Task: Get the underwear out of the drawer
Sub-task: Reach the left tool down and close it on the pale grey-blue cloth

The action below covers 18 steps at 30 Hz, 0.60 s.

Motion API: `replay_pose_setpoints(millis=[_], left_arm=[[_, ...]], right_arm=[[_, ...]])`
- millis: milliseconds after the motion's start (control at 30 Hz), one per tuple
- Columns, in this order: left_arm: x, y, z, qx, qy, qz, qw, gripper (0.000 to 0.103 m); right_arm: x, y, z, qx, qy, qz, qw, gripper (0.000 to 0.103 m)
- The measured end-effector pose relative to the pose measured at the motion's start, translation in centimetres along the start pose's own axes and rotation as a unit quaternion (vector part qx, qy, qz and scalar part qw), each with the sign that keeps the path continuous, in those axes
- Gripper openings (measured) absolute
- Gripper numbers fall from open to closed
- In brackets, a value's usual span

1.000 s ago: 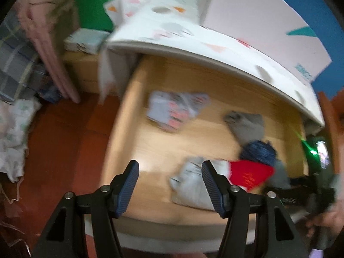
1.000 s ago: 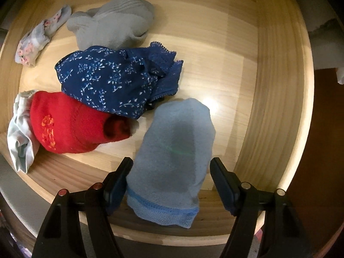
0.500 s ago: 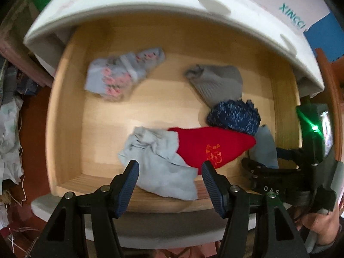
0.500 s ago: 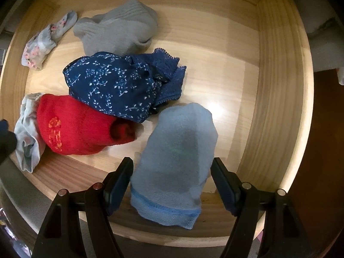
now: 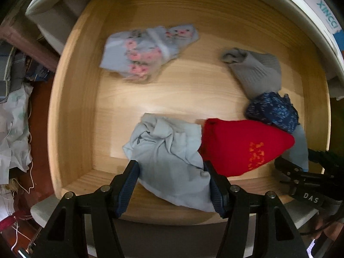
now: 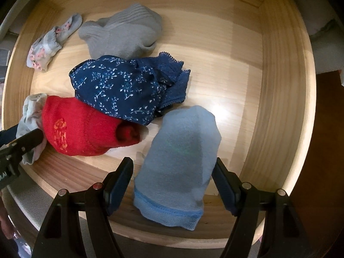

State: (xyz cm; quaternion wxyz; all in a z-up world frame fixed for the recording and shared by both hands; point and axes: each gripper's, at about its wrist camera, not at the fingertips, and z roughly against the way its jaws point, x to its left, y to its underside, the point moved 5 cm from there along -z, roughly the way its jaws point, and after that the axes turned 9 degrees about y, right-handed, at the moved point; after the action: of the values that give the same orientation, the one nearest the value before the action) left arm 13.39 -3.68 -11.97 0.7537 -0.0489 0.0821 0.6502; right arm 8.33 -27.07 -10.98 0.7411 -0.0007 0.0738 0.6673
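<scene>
An open wooden drawer (image 5: 71,107) holds several loose garments. My left gripper (image 5: 171,164) points down, open, its fingers straddling a crumpled pale blue garment (image 5: 167,150) at the drawer's near edge. Beside that lie a red piece (image 5: 243,146), navy floral underwear (image 5: 271,111), a grey sock (image 5: 255,73) and a pale floral piece (image 5: 146,51). My right gripper (image 6: 173,161) is open over a light blue knit piece (image 6: 180,154) in the drawer's right front corner. The navy floral underwear (image 6: 124,88) sits just beyond it, overlapping the red piece (image 6: 81,126).
A white cabinet top (image 5: 311,21) overhangs the drawer's back. Clothes and fabric (image 5: 15,118) lie piled on the reddish floor to the left. In the right wrist view the left gripper's black finger (image 6: 21,142) reaches in at the left edge.
My left gripper has swung over the drawer and come down, so the pale blue garment now lies between its fingers. The right gripper has hardly moved; the left gripper's finger has entered its view.
</scene>
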Motion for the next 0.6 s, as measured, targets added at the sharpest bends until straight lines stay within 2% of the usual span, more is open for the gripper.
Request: replay_pose_setpoints(millis=[167,233,600], left_arm=[[1.9,-0.1,0.0,-0.003,-0.017,0.010,0.9998,0.064],[2.4,-0.1,-0.2,-0.003,-0.013,0.017,0.9998,0.064],[2.6,-0.4,-1.3,0.009,-0.023,0.005,0.9997,0.064]], right_arm=[[-0.1,-0.1,0.0,0.002,0.001,0.000,1.000,0.072],[-0.1,-0.1,0.1,0.001,0.001,-0.001,1.000,0.072],[0.0,-0.1,-0.1,0.000,0.000,-0.003,1.000,0.072]])
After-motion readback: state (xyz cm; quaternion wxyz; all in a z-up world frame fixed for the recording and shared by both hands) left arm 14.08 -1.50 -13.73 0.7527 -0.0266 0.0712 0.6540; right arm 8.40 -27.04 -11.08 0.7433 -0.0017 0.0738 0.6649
